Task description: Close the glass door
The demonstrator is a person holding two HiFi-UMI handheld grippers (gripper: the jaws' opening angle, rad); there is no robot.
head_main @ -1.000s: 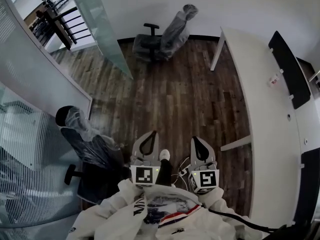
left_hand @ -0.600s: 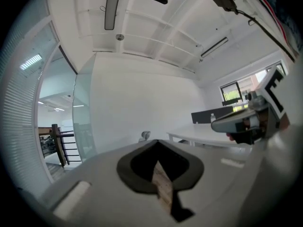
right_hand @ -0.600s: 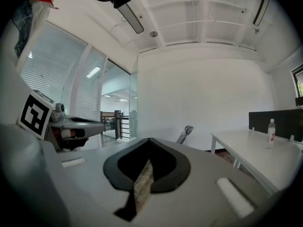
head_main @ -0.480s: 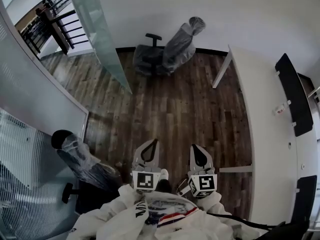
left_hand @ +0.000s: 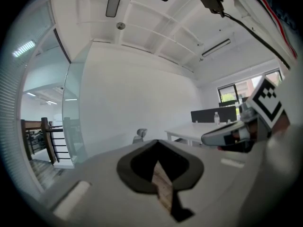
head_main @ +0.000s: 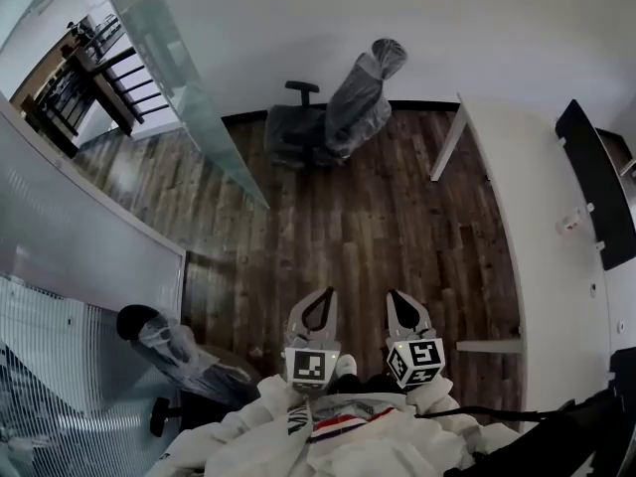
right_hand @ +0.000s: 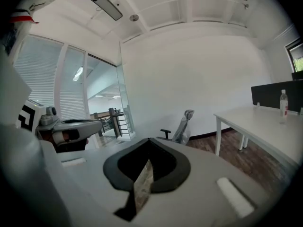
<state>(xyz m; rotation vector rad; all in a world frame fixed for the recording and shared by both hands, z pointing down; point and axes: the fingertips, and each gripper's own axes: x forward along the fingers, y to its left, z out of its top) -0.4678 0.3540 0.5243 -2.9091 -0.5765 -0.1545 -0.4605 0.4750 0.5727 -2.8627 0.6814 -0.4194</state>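
The glass door (head_main: 189, 97) stands swung open at the upper left of the head view, its free edge reaching out over the wood floor. It shows at the left of the left gripper view as a tall glass door (left_hand: 73, 112), and left of centre in the right gripper view as a glass door (right_hand: 122, 103). My left gripper (head_main: 327, 292) and right gripper (head_main: 396, 295) are held side by side close in front of my body, well short of the door. The left gripper (left_hand: 157, 141) and the right gripper (right_hand: 149, 139) have their jaws shut on nothing.
A plastic-wrapped office chair (head_main: 338, 107) stands by the far wall, just right of the door. Another wrapped chair (head_main: 184, 361) is at my lower left beside a frosted glass wall (head_main: 70, 227). A long white desk (head_main: 537, 227) with dark screens (head_main: 601, 177) runs along the right.
I have walked forward: the door's free edge and the left chair have slid down the head view toward me. Both grippers came along, still side by side with shut jaws.
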